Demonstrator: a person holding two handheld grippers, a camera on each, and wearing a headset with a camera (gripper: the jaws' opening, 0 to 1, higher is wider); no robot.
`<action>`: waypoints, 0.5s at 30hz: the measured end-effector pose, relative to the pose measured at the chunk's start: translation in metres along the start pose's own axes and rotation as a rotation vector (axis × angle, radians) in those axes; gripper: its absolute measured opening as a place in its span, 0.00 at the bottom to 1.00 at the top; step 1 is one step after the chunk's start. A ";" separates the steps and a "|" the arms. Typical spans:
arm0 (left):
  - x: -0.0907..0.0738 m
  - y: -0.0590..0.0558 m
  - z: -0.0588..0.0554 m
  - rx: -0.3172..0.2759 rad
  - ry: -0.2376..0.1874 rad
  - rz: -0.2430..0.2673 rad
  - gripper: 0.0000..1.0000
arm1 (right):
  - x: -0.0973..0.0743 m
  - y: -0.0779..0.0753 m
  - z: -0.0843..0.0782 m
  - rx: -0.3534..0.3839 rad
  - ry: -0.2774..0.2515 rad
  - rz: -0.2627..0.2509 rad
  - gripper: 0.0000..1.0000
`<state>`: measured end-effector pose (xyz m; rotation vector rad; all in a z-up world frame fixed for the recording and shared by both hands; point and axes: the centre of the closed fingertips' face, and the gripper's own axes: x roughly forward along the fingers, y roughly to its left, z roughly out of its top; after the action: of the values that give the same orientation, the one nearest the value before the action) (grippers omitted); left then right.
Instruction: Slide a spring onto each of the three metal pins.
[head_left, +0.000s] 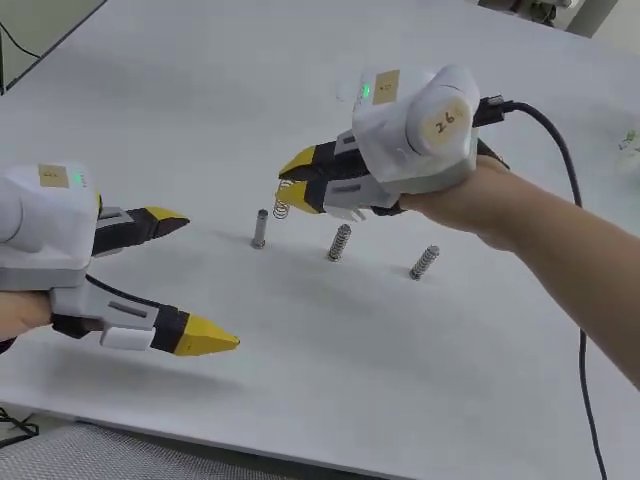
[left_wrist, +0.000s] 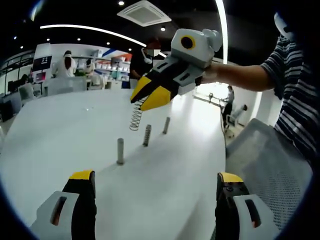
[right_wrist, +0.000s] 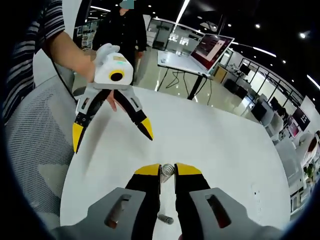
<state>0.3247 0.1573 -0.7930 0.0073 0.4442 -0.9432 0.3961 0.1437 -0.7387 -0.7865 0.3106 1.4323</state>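
Near the bare pin (head_left: 260, 228) on the surface (head_left: 400, 380), the right gripper (head_left: 290, 185) has its fingers pinched narrow on a spring (head_left: 282, 206), which hangs above and just beside the pin top, not on yet. The middle pin (head_left: 340, 242) and end pin (head_left: 424, 262) already carry springs. The left gripper (head_left: 205, 282) has its fingers wide, empty, well apart. To do it well: keep the spring upright, centre its bore over the tip, lower straight, release once seated.

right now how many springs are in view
3. One spring is pinched in the right gripper near the bare pin; a second spring stands right of that pin, a third spring farther right.
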 end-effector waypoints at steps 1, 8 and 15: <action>0.000 0.000 0.000 0.000 0.001 0.000 0.98 | 0.002 -0.002 0.001 0.005 -0.002 -0.002 0.07; -0.001 0.001 -0.001 -0.003 0.001 0.005 0.98 | 0.009 -0.005 0.005 0.028 -0.009 0.000 0.07; -0.002 0.002 -0.002 -0.007 0.001 0.007 0.98 | 0.015 -0.003 0.004 0.053 -0.008 0.006 0.07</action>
<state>0.3242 0.1604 -0.7946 0.0034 0.4479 -0.9349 0.4003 0.1573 -0.7442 -0.7370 0.3434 1.4272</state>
